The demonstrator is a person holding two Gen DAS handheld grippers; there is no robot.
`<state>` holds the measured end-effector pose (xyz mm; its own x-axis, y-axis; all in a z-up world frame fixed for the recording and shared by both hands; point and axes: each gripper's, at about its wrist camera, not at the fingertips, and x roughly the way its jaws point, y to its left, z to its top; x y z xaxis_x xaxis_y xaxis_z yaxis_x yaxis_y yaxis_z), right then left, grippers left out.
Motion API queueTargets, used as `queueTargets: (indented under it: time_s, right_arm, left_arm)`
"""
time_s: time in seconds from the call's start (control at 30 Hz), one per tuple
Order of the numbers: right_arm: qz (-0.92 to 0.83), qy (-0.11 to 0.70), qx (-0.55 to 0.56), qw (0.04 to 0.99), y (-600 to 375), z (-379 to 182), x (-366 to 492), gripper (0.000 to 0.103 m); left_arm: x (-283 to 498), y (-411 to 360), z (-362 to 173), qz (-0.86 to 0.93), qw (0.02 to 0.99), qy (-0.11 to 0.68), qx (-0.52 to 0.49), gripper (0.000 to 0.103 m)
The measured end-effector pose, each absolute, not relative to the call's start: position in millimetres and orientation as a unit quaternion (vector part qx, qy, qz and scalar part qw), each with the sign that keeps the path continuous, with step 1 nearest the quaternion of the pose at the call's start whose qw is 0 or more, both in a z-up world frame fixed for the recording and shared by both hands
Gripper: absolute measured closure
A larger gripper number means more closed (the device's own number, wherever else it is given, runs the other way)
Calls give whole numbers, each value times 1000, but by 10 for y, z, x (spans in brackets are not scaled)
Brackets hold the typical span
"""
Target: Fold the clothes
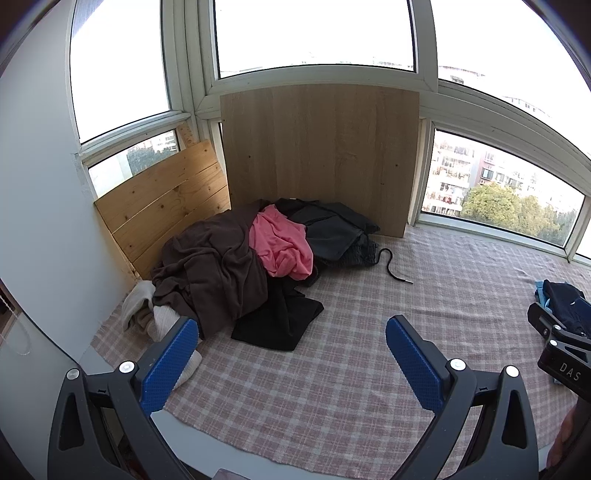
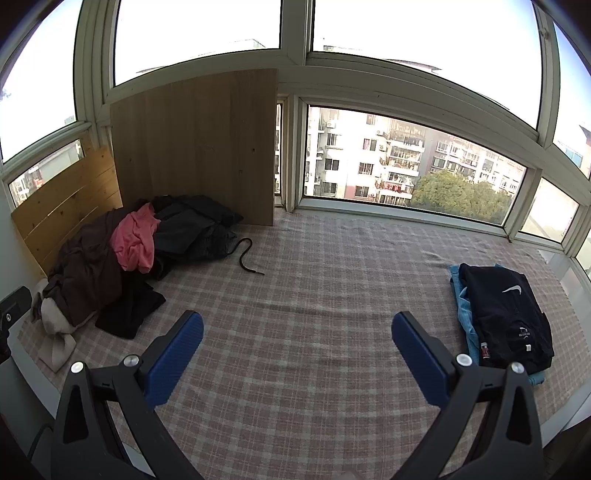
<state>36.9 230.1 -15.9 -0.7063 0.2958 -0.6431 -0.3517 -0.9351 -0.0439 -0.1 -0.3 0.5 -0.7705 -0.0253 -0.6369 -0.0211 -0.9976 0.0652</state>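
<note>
I see both my left tool (image 1: 291, 363) and right tool (image 2: 297, 360) released and empty above the checked worktop (image 2: 314, 295), the heap of clothes (image 1: 236, 266) ahead-left, its lower garments buried.

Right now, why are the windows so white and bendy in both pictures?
Left wrist view: upper window panes blown out white by daylight, frames curved by the fisheye lens. Right wrist view: same white glare in the sky panes, yet the clothes pile stays sharp.

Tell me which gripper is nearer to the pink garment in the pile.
Left. The left gripper hangs open just before the pile, with the pink garment close ahead. The right gripper is open over bare checked cloth, further right.
</note>
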Motion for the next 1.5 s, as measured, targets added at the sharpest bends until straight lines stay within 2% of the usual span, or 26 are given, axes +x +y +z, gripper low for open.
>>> queueTargets:
  time_s: [0.23,0.3,0.87,1.37,1.5]
  right_arm:
    - [928,44,-330,167,2223,-220,391,0]
    - [929,43,-329,165,2199,-237,385,0]
    - [932,30,-337,126,2181,-223,253,0]
    - [939,22,-340,55,2003,-244,39,0]
    - [950,51,-307,21,2009,-261,37,0]
  left_arm:
    - [48,-29,39,-943,12,-45,330,1]
    - [41,-27,-14,-940,24,-25,338,1]
    - [86,-126,-78,-936,56,-13,347,1]
    - [182,-428,-82,-930,121,16,348,1]
    - [219,-659,-86,-925,147,35,348,1]
